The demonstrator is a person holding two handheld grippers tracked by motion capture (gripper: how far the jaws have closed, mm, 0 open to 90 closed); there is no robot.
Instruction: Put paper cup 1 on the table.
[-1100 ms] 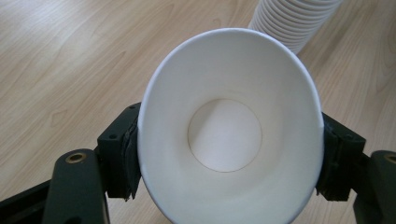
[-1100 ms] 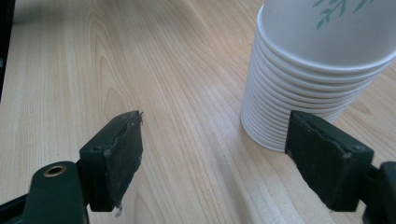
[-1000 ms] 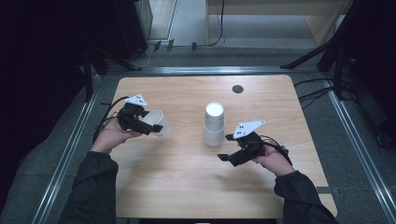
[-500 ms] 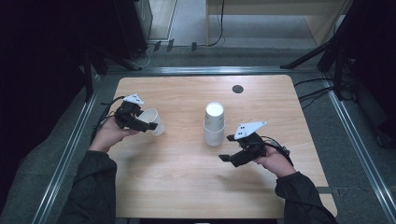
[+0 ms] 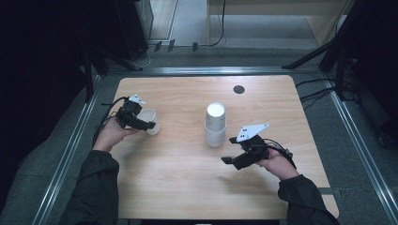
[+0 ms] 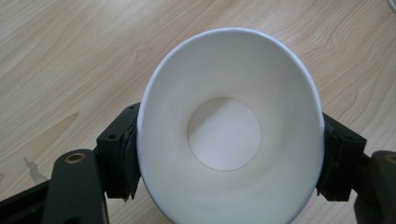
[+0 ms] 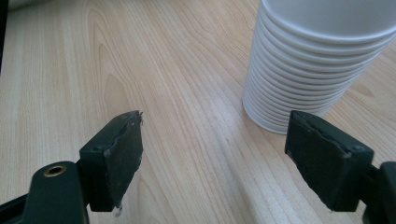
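High view: left gripper (image 5: 149,125), clamping a cup (image 5: 150,121), has sunk toward nine o'clock, ready to set down; right gripper (image 5: 228,151) gapes empty beside the stack (image 5: 215,124).

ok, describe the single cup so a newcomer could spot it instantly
On the wooden table, look to its left side, where the left gripper clamps a lone white paper cup. Unlike the upside-down stack of cups mid-table, it is single, tilted, its open mouth showing.

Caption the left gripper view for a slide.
Left gripper jaws clamp a single white paper cup, its open mouth facing the camera, above the wooden table.
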